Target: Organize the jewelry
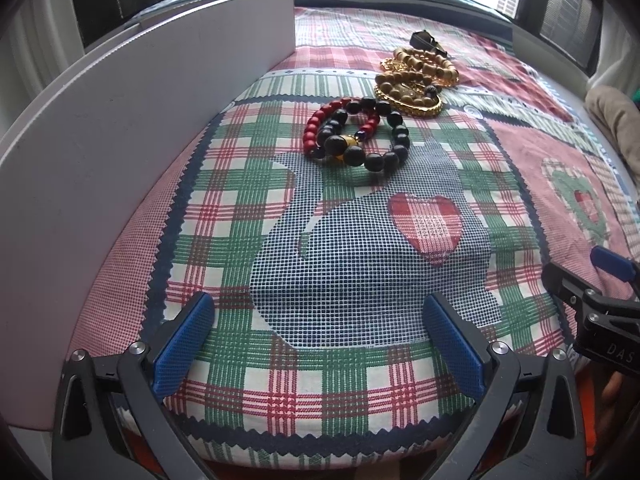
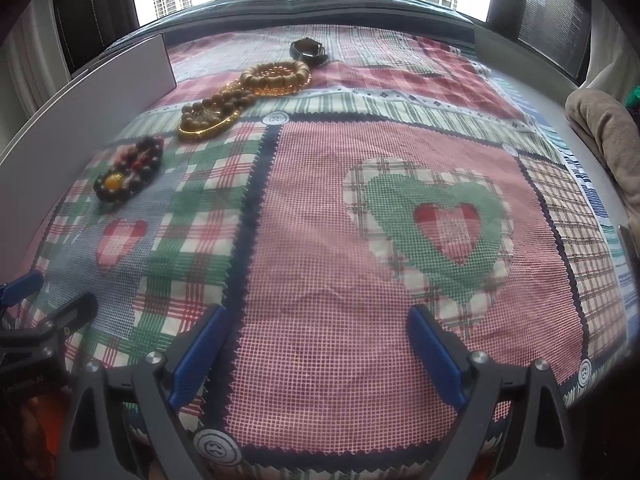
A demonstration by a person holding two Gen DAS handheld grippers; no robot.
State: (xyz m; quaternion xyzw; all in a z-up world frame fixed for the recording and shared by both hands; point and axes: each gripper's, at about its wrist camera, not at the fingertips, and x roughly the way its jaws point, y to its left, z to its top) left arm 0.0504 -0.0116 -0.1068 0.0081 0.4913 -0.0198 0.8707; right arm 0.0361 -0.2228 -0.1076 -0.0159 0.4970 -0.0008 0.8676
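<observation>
- On the patchwork plaid cloth (image 1: 344, 360), red and black beaded bracelets (image 1: 358, 132) were piled near a white upright board (image 1: 132, 128).
- Beyond them, gold and wooden-bead bangles (image 1: 416, 80) were heaped.
- The left gripper (image 1: 316, 340) and right gripper (image 2: 316, 356) were held with jaws wide apart, nothing gripped.

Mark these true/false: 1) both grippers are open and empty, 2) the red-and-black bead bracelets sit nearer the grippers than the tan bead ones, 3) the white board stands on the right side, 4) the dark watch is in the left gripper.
1) True: the left gripper and right gripper are open, holding nothing.
2) True: the red-and-black bracelets lie nearer than the tan bead bracelets.
3) False: the white board stands on the left.
4) False: the dark watch lies on the patchwork cloth, farthest away.
</observation>
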